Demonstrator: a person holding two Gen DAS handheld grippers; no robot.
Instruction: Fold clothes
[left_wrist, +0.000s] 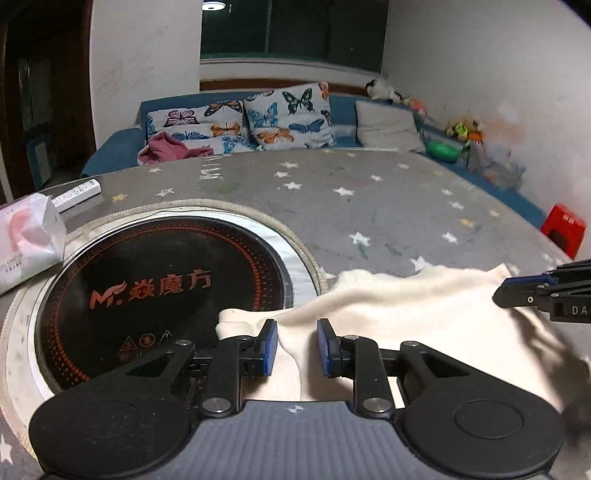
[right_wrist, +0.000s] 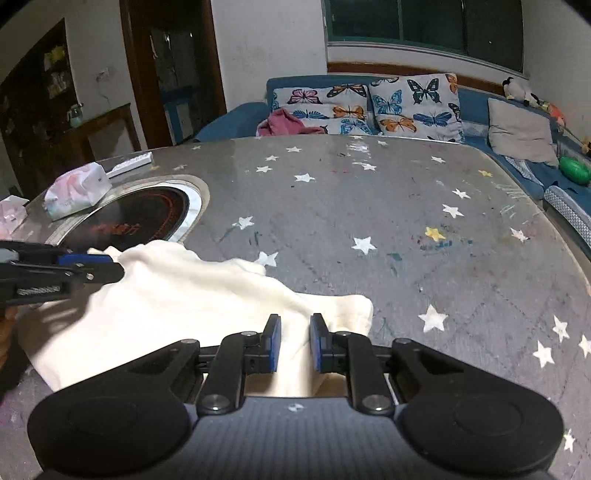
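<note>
Garment: a cream cloth (left_wrist: 417, 317) lies crumpled on the counter (left_wrist: 369, 206), one corner reaching over the rim of the round black cooktop (left_wrist: 159, 288) set into the counter.
Left gripper (left_wrist: 296, 345): its blue-padded fingers (left_wrist: 268, 347) stand apart with a raised fold of the cloth running between them; the pads do not press the fabric.
Right gripper (right_wrist: 294, 343): its fingers (right_wrist: 274, 343) are likewise parted, a ridge of the cloth between them, near the cloth's right corner.
Relation: the two grippers sit at opposite ends of the cloth's near edge; each shows at the side of the other's view.
Counter top: grey cover with printed stars; a tissue pack (right_wrist: 75, 194) and a white remote (left_wrist: 77, 194) lie beyond the cooktop.
Background: blue sofa (right_wrist: 476, 99) with butterfly cushions (right_wrist: 413, 105) and a pink garment (right_wrist: 288, 123).
</note>
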